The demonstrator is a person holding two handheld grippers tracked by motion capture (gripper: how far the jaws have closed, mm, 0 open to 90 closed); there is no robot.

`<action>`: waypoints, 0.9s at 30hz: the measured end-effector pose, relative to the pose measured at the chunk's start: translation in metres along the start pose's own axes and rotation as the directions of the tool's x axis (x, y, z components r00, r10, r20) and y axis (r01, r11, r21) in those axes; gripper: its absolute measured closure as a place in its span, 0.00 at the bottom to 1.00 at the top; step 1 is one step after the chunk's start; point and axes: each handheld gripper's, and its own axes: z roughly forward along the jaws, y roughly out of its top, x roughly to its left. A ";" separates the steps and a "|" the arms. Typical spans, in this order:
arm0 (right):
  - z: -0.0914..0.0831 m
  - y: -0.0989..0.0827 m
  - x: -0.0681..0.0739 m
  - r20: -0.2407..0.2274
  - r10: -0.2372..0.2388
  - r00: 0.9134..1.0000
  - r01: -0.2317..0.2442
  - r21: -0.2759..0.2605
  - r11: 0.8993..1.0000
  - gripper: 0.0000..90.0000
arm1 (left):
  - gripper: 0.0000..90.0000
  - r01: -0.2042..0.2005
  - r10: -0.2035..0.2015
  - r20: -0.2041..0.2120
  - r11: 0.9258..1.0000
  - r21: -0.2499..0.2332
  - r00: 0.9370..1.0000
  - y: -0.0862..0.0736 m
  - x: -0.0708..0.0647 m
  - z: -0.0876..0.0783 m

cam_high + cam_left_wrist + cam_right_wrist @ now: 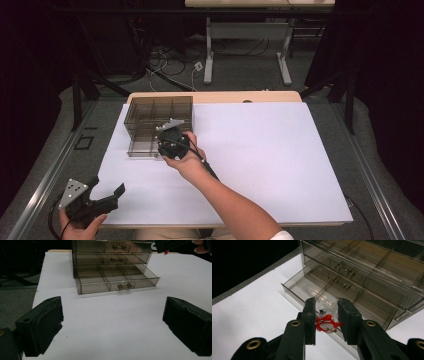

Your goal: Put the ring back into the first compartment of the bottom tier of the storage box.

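Red-and-white small figure (pixel 326 325) is held clamped between the jaws of the right gripper (pixel 326 320), just above the pulled-out bottom drawer (pixel 117 280) of the smoky plastic drawer unit (pixel 159 125). Release into a compartment is judged still outstanding. Left gripper (pixel 112 320) rests wide, unloaded, over the tabletop (pixel 260 150).

The drawer cabinet (pixel 160 125) stands on the tabletop (pixel 260 150), toward its far left part. Its bottom drawer (pixel 117 281) is pulled out toward the person. The right claw (pixel 167 142) sits just above that open drawer with a small figure (pixel 326 323) clamped between its jaws. The left claw (pixel 107 192) lies well apart at the tabletop's near left corner, jaws spread.
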 end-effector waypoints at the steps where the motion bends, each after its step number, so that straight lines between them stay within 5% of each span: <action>1: 0.001 0.001 0.000 0.000 -0.001 1.000 0.001 0.005 1.000 0.76 | 0.04 -0.001 0.001 -0.001 1.000 -0.002 1.000 0.000 0.000 0.000; 27: 0.044 0.015 0.015 -0.021 0.023 1.000 -0.024 -0.033 0.999 0.76 | 0.04 0.010 -0.010 0.006 1.000 -0.009 1.000 -0.001 0.000 0.000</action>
